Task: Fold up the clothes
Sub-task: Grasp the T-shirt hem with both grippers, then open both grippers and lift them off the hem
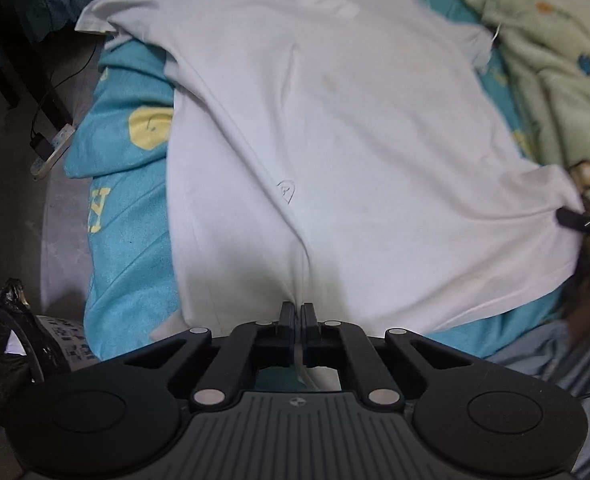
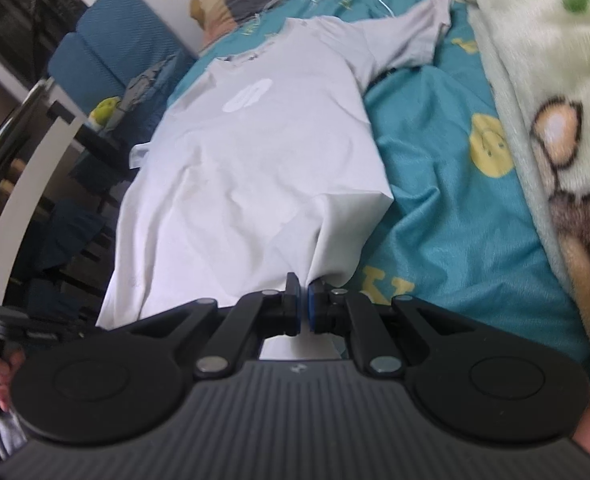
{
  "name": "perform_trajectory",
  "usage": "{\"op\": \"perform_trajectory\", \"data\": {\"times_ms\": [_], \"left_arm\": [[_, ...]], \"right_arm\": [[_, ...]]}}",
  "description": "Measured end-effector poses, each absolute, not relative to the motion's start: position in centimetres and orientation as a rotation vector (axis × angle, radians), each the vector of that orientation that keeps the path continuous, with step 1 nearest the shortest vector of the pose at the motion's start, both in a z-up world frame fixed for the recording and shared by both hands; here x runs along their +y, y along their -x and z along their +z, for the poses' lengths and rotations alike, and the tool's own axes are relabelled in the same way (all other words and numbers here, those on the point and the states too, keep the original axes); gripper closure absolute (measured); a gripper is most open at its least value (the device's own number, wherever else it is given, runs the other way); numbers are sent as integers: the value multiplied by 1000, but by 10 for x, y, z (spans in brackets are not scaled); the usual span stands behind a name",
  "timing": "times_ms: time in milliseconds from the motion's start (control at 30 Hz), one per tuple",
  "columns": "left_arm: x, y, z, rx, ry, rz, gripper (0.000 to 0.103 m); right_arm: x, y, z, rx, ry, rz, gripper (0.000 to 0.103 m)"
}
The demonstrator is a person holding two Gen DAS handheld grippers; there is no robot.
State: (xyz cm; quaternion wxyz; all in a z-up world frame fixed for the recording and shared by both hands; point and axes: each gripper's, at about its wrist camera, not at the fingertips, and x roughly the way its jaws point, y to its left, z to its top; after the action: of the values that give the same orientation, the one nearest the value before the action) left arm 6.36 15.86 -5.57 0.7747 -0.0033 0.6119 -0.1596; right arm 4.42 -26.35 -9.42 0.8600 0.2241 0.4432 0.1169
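Two tongs, left tongs and right tongs, are each clamped tight on the near hem of the white T-shirt, spread flat on the teal bedsheet.

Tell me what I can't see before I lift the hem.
- Left wrist view: shirt collar is cut off by the top edge.
- Left wrist view: the right claw is cut off by the right edge; only a dark tip shows.
- Right wrist view: the hem under the right claw is hidden by it.
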Motion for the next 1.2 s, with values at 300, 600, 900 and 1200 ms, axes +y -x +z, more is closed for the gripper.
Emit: {"op": "perform_trajectory", "data": {"times_ms": [300, 600, 900, 1200], "left_arm": [[216, -41, -38, 1309, 268, -285, 100], [246, -25, -34, 1353, 386, -246, 99], [241, -24, -27, 1315, 309, -213, 79], [204, -19, 20, 1071, 199, -234, 39]], "right_arm": [[-273, -31, -35, 970, -289, 269, 97], [-234, -32, -73, 1226, 44, 298, 96], [-251, -22, -55, 1153, -47, 259, 85], [-264, -20, -19, 919, -98, 197, 56]]}}
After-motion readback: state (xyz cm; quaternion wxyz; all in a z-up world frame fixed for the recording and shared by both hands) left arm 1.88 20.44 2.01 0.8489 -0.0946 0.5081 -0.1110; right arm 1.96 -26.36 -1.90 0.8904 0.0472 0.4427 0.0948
